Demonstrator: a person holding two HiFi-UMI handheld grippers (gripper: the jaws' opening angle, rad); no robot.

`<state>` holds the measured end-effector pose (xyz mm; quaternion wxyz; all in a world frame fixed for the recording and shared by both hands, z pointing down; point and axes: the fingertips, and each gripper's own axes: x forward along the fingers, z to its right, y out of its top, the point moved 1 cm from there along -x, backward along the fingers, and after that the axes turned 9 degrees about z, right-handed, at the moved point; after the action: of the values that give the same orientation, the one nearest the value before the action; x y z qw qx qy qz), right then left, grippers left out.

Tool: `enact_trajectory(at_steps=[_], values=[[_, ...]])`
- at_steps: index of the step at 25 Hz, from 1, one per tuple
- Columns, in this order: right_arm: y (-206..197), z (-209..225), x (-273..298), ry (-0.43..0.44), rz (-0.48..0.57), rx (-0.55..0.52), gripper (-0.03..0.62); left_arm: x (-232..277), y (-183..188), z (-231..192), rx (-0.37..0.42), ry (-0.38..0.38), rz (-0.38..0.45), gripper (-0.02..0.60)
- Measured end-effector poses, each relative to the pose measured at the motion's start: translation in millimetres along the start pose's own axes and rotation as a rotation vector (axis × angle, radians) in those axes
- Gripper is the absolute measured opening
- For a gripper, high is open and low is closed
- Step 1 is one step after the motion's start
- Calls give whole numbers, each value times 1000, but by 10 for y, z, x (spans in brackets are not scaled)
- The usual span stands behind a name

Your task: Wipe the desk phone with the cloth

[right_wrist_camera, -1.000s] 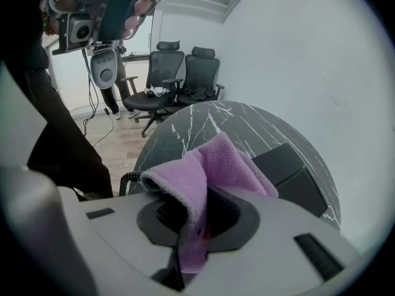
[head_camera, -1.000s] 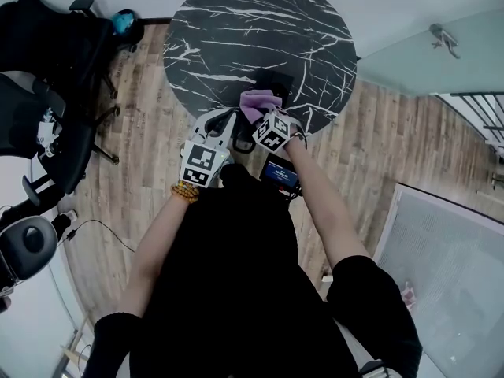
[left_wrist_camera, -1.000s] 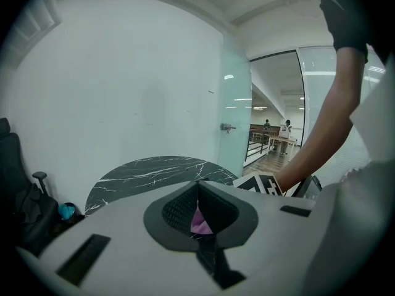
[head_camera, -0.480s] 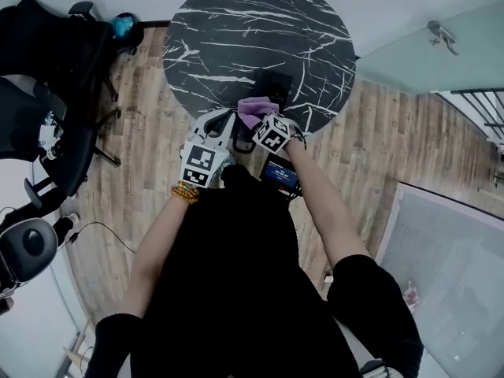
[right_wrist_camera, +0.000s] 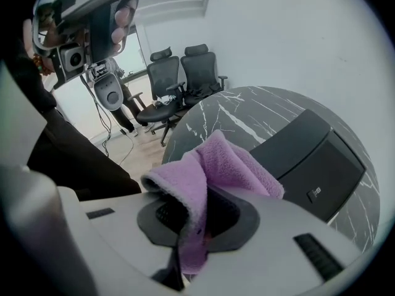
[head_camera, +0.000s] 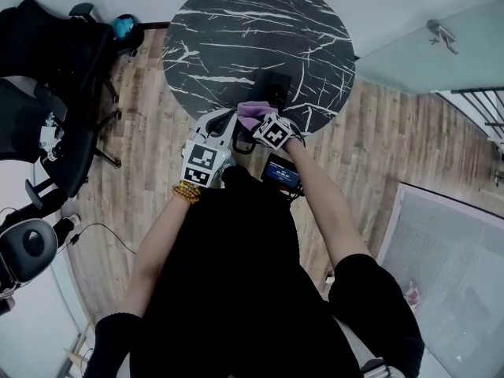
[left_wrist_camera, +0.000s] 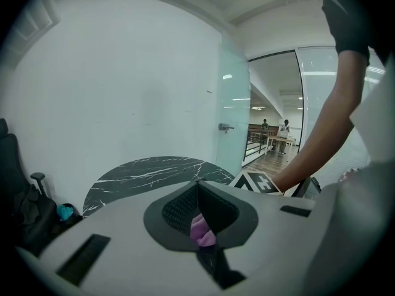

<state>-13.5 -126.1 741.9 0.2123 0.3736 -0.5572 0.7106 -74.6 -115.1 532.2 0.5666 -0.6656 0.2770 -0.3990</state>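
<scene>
Right jaws tight around purple cloth (right_wrist_camera: 228, 162)

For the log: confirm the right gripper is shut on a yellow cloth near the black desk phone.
Wrong colour: the cloth is purple, not yellow, as the right gripper view shows. The right gripper is shut on it, near the black desk phone.

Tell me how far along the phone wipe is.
Done: the cloth is picked up, clamped in the right gripper. In hand: it is held at the near edge of the desk phone on the marble table; contact cannot be confirmed. Left: wiping the phone itself; its top shows no sign either way of being wiped.
</scene>
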Motion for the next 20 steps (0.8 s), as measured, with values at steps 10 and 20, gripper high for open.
enact_trajectory(at_steps=[10, 20], values=[[737, 558, -515, -21, 262, -15, 59, 111, 60, 44, 9, -23, 4, 14], [1270, 1609, -1240, -458, 368, -167, 58, 186, 90, 21, 7, -12, 13, 14]])
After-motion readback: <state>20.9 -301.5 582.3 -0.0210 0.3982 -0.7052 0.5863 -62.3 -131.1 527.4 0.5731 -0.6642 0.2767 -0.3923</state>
